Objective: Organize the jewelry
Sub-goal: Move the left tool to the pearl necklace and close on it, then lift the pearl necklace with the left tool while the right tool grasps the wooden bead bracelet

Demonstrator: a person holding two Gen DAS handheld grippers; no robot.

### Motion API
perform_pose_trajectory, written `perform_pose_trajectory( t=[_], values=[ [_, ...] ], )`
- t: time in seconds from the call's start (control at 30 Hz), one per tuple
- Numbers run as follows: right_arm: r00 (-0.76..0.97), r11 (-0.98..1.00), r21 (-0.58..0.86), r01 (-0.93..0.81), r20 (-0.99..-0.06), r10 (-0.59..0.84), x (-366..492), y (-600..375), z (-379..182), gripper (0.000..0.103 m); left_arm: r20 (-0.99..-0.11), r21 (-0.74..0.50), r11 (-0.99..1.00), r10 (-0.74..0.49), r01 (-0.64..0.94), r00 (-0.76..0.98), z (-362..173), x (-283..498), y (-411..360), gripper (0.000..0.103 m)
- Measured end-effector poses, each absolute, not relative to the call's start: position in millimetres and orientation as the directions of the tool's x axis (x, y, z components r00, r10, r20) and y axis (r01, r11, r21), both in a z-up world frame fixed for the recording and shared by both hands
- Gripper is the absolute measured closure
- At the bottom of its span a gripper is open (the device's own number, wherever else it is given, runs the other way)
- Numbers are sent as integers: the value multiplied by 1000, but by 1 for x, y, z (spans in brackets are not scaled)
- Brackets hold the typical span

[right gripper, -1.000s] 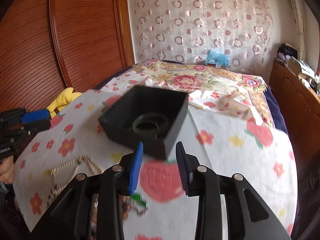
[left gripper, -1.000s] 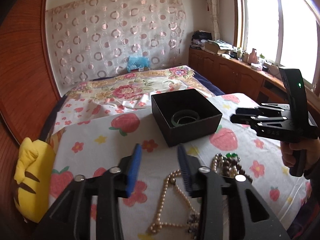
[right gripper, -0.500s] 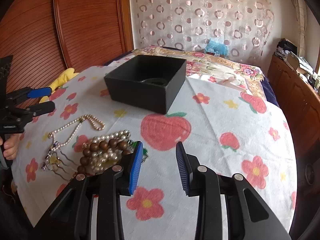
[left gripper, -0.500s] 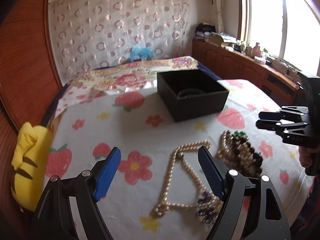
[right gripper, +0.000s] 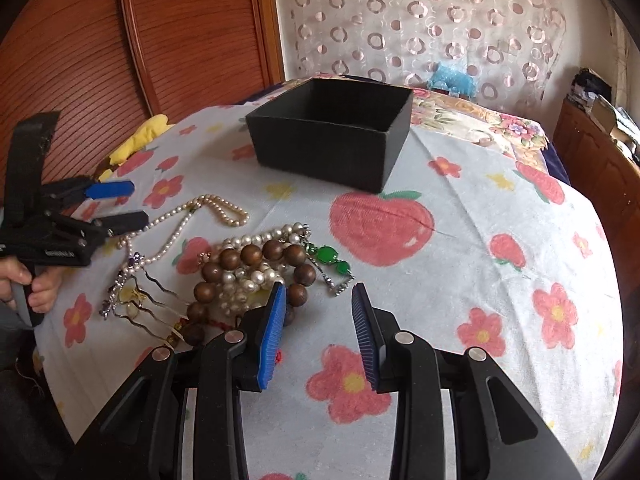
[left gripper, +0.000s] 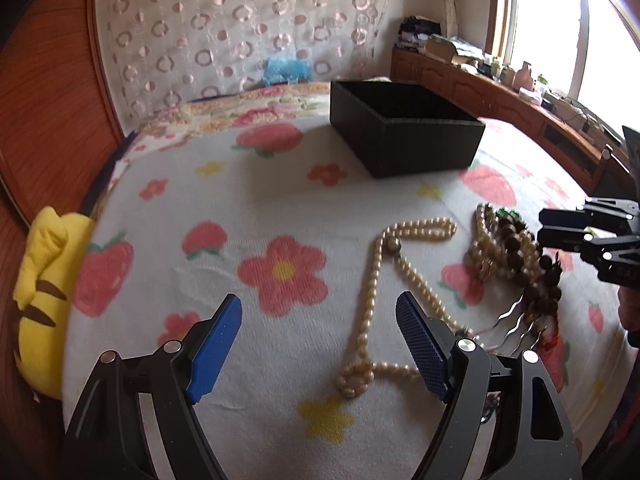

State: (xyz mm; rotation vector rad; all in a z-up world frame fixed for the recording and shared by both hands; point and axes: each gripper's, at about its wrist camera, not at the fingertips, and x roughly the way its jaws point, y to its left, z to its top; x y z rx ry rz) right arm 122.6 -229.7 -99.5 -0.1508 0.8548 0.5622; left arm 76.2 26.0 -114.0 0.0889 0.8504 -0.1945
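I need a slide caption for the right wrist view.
Open right gripper above bead bracelets, black box behind.

The bed (right gripper: 460, 248) is covered by a white sheet printed with red apples, strawberries and flowers. An open black box (right gripper: 332, 144) stands on the sheet toward the far side. Nearer the cameras, a pearl necklace (left gripper: 376, 280) lies spread out in a loop. Just beside it lies a heap consisting of a brown wooden bead bracelet (right gripper: 248, 268), pearl strands and a green-stone piece (right gripper: 330, 258). Wavy metal hairpins (right gripper: 156, 300) lie against the heap. A yellow plush toy (left gripper: 44, 296) rests at the bed's edge.
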Motion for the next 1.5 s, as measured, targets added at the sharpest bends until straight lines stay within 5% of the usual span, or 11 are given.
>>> perform_pose_trajectory(
  t=[0.23, 0.4, 0.57, 0.87, 1.03, 1.5],
  values=[
    [515, 844, 55, -534, -770, 376, 126, -214, -104, 67, -778, 12, 978, -123, 210, 617, -119, 82, 22, 28],
    [531, 865, 27, -501, -780, 332, 130, -223, -106, 84, -779, 18, 976, -123, 217, 615, -119, 82, 17, 28],
    [545, 872, 15, -489, -776, 319, 131, -229, -108, 85, -779, 19, 976, -122, 217, 615, -118, 82, 18, 29],
    [550, 873, 22, -488, -769, 326, 132, -233, -111, 84, -766, 26, 966, -146, 257, 626, -115, 77, 11, 64],
    [551, 873, 21, -488, -768, 326, 131, -234, -111, 84, -774, 18, 954, -176, 298, 608, -113, 77, 2, 98],
    [550, 873, 24, -487, -768, 328, 129, -231, -111, 84, -650, -55, 963, -236, 265, 723, -45, 61, 5, 99]
  ],
)
